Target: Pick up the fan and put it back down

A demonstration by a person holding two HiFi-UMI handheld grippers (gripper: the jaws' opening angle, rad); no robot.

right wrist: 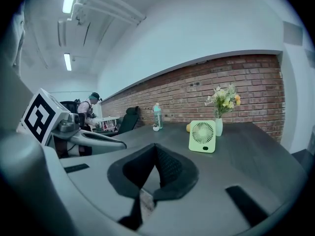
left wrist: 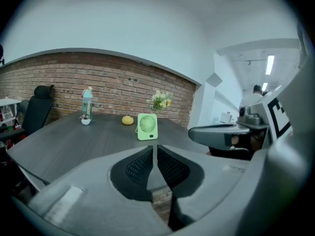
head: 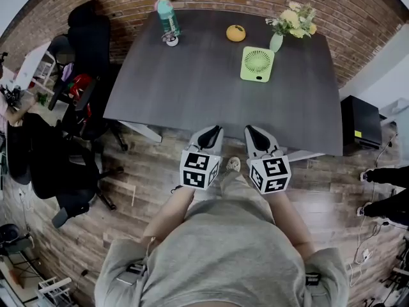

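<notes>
One dark table (head: 192,88) carries five things: one green fan (head: 257,64), one teal bottle (head: 168,16), one small white pot (head: 171,41), one round orange thing (head: 236,33) and one vase of flowers (head: 276,41). Two hand-held grippers show off its near edge: the left hand-held gripper (head: 216,129) and the right hand-held gripper (head: 250,130). Two black office chairs stand off its left edge: a far chair (head: 86,34) and a near chair (head: 54,165).

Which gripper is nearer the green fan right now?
Right. The right gripper sits nearly in line with the fan, back at the near edge of the table; the left gripper is level with it but offset further left.
</notes>
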